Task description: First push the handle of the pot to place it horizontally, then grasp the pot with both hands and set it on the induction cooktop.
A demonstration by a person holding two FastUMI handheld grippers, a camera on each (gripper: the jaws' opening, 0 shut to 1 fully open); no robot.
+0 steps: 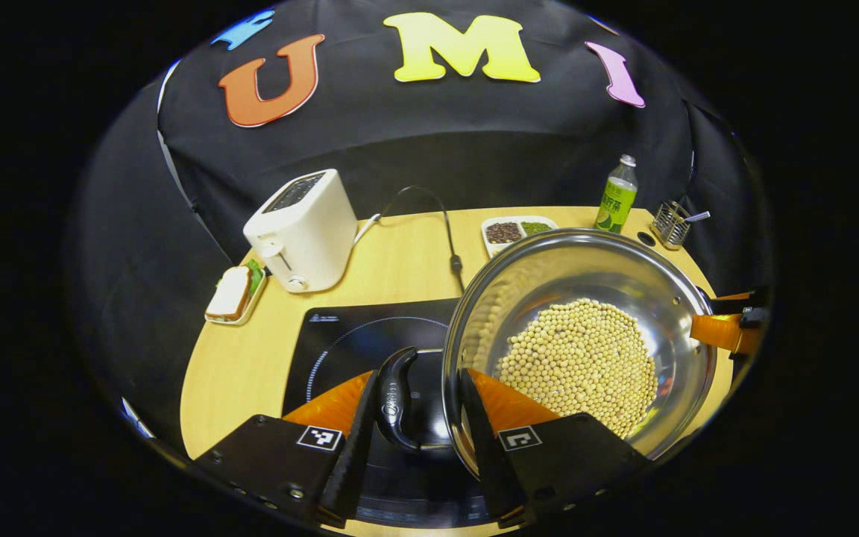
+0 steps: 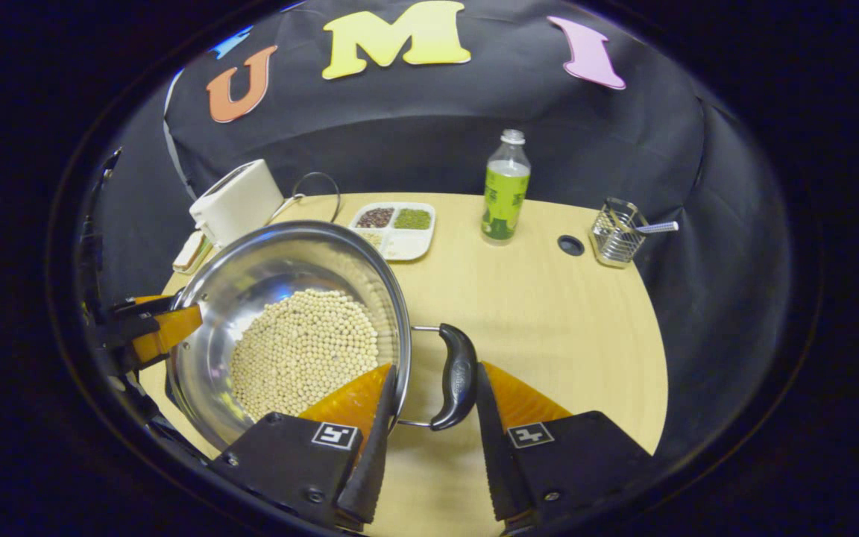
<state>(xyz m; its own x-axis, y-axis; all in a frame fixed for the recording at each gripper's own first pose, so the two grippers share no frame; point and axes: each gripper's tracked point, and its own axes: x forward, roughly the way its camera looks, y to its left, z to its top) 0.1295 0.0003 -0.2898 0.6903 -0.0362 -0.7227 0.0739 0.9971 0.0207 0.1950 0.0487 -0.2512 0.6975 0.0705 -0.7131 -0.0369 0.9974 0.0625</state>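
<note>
Both grippers straddle the handles so the shiny steel pot of pale beans rides level: left gripper brackets its black side handle over the black induction cooktop, right gripper brackets the opposite handle, though whether either gripper's fingers actually press is unclear.

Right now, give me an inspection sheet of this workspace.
Surface: wooden table, round-edged.
Job's things: steel pot full of beans, partly over the black cooktop; one pot handle on the left, the other handle on the right.
Clutter: toaster, sandwich plate, divided tray, bottle, wire basket.
Grippers: left gripper straddles its handle, right gripper likewise; contact unclear.
Cables: cord behind the cooktop.
Surroundings: black cloth wall.
</note>
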